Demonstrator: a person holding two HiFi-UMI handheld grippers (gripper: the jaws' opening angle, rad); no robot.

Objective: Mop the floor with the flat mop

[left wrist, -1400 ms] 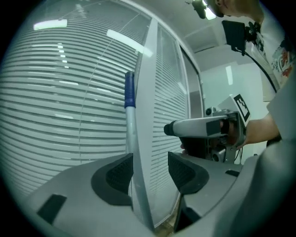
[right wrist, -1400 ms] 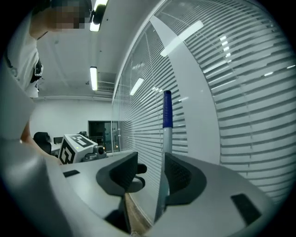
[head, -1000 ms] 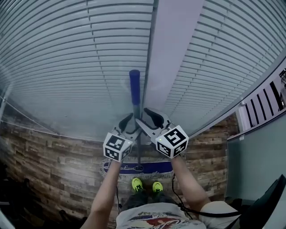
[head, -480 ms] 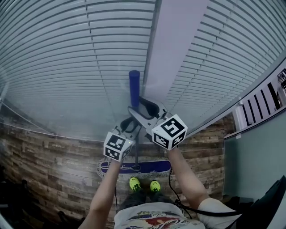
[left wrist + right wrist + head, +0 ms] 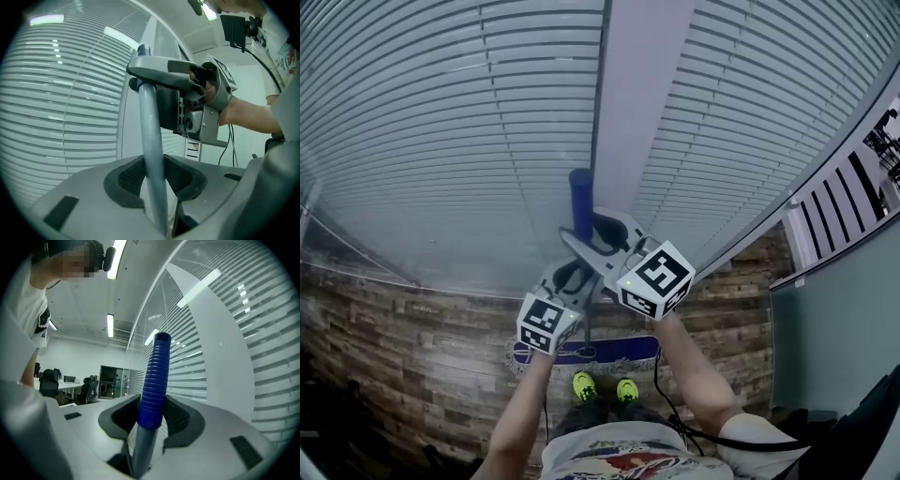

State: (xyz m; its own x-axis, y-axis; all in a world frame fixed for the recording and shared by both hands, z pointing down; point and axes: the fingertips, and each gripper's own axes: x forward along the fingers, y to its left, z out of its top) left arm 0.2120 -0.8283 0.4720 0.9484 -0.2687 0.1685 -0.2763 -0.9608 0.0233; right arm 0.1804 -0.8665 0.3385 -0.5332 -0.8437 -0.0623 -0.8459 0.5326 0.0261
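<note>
The flat mop stands upright in front of me, its blue head [image 5: 581,352] on the wood floor and its blue ribbed grip [image 5: 579,195] at the top of a grey pole [image 5: 151,140]. My left gripper [image 5: 570,278] holds the pole low down; its jaws have just been closing, and the pads [image 5: 133,174] now press on the pole. My right gripper [image 5: 592,232] sits higher, at the lower end of the ribbed grip [image 5: 156,376]; its jaws have also just been closing, and they now clamp it. From the left gripper view, the right gripper [image 5: 187,89] shows above.
Slatted window blinds [image 5: 441,141] and a white pillar [image 5: 633,112] rise straight ahead. My green shoes [image 5: 584,385] stand just behind the mop head. A glass partition [image 5: 834,337] is at the right. Office chairs [image 5: 89,387] stand far off.
The right gripper has climbed the handle from below the blue grip up to its lower end. The left gripper's jaws have closed onto the pole and shifted slightly.
</note>
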